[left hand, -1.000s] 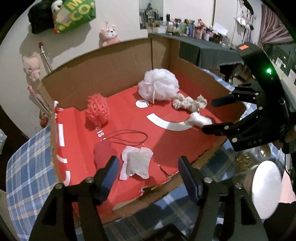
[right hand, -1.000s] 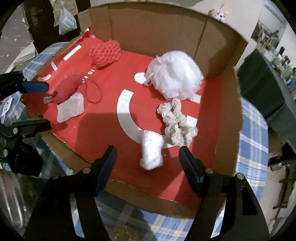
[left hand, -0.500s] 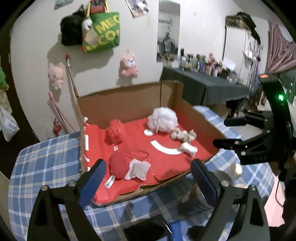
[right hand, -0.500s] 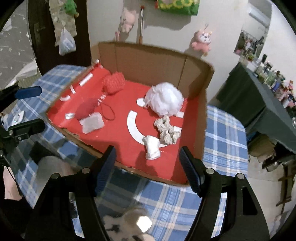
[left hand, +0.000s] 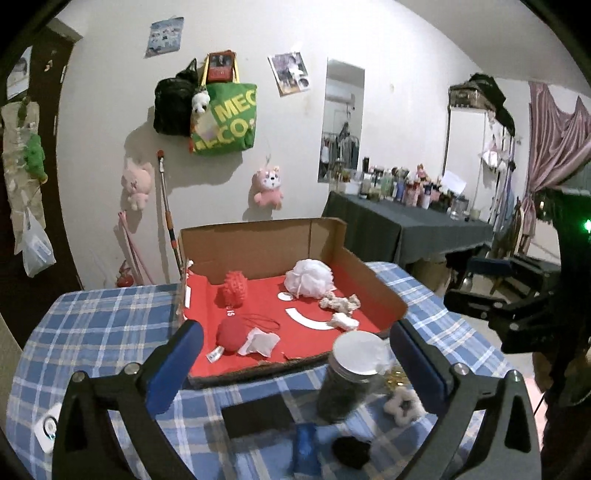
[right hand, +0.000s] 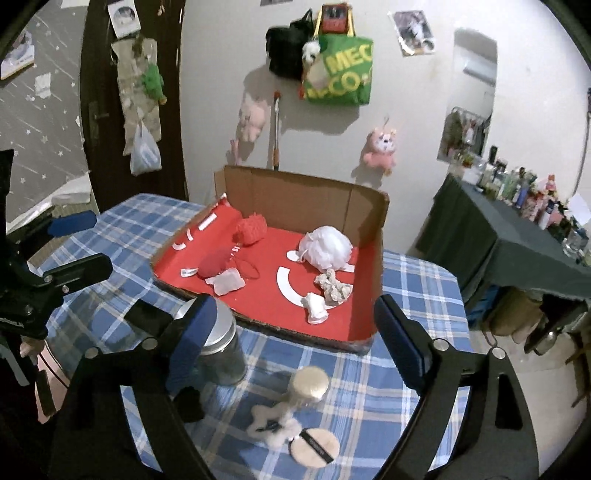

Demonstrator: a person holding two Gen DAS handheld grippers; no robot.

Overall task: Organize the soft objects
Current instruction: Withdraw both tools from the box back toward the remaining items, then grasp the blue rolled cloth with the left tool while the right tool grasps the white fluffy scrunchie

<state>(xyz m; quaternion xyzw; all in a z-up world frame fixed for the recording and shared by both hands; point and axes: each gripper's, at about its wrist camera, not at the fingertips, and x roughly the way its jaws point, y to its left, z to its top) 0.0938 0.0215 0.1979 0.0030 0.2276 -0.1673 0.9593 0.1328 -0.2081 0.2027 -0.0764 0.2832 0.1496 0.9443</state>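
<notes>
Here both tongs, left [left hand: 295, 363] and right [right hand: 290, 332], tilt downward, seemingly above the box [right hand: 365, 210], jaws opening, empty.

My table [left hand: 110, 317] has a blue and white checked cloth on it. Behind it I see a white wall [left hand: 110, 110]. A green bag [left hand: 225, 122] and a black bag [left hand: 171, 107] hang there, with pink soft toys [left hand: 269, 186] and some pictures [left hand: 164, 36]. A tall mirror [left hand: 341, 122] is on the wall too. On my right a long side table with a dark cloth [left hand: 406, 229] holds many little bottles. A pink curtain [left hand: 554, 147] hangs farther right. A dark door [right hand: 107, 92] is on my left.
</notes>
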